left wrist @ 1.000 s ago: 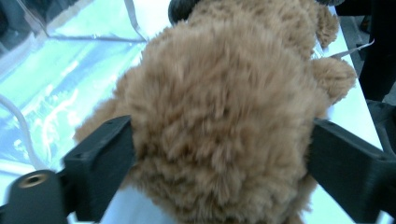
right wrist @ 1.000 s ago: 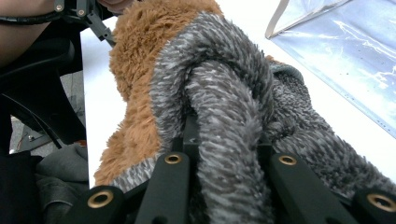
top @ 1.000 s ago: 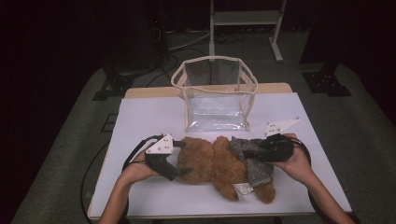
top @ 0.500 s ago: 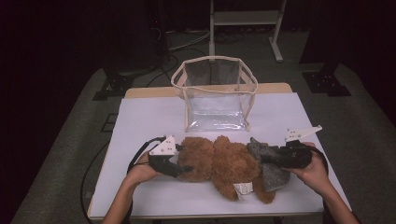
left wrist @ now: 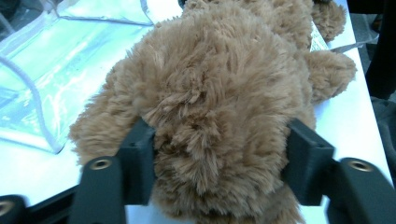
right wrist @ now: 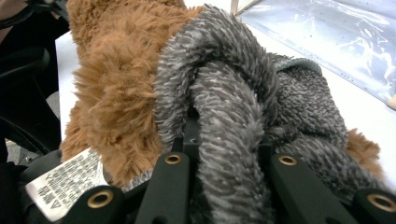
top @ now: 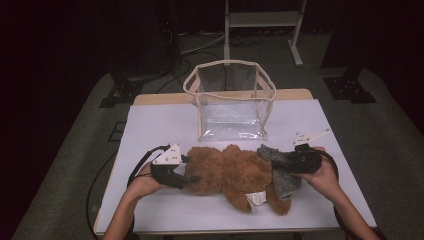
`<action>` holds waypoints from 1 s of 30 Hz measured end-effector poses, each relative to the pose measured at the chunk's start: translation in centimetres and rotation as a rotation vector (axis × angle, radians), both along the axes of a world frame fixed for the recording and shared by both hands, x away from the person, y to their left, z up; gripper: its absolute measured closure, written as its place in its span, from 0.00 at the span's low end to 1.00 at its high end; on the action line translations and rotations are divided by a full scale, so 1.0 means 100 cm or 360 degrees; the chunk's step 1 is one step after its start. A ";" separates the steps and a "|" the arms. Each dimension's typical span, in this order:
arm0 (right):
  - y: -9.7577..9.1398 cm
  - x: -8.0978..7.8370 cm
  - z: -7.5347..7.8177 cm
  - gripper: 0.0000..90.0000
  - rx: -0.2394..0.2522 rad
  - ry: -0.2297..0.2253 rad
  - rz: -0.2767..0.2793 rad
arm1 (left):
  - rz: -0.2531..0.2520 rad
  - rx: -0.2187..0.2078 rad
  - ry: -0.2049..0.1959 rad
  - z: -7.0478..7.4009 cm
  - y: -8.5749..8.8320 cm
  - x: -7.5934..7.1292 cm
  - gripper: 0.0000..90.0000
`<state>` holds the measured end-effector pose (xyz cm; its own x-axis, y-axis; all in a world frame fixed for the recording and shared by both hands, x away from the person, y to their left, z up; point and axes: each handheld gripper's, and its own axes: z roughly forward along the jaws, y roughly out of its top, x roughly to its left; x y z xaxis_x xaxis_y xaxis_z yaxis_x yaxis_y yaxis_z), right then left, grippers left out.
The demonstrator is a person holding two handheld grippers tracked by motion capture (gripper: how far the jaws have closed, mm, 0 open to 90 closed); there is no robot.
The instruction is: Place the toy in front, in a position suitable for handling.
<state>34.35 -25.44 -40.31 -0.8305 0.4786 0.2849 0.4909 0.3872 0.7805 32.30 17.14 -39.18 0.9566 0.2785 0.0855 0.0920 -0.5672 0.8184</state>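
Note:
A brown teddy bear [top: 230,172] lies across the white table [top: 160,125]. My left gripper [top: 192,177] is at its left end. Its jaws have just been closing, and both pads [left wrist: 137,163] now press into the bear's fur [left wrist: 219,84]. My right gripper [top: 280,162] is at the bear's right end, shut on a grey fuzzy knit garment [top: 285,182] that lies against the bear. In the right gripper view the grey cloth [right wrist: 224,93] bunches between the jaws of that gripper [right wrist: 224,154], beside brown fur [right wrist: 112,84] and a white care label [right wrist: 65,182].
A clear plastic bag with a cream rim [top: 230,100] stands open behind the bear, near the table's far edge. It also lies beyond the bear in the left gripper view [left wrist: 56,60]. A metal stand [top: 260,20] and cables are on the dark floor behind.
The left jaws came together on the bear's left end. The right hand shifted a little to the right and lower with the grey cloth, drawing it out from the bear.

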 end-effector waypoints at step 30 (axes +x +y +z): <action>0.015 -0.018 0.041 0.83 -0.0071 -0.0154 0.0112 | -0.0085 -0.0075 -0.0060 -0.014 -0.075 0.003 0.40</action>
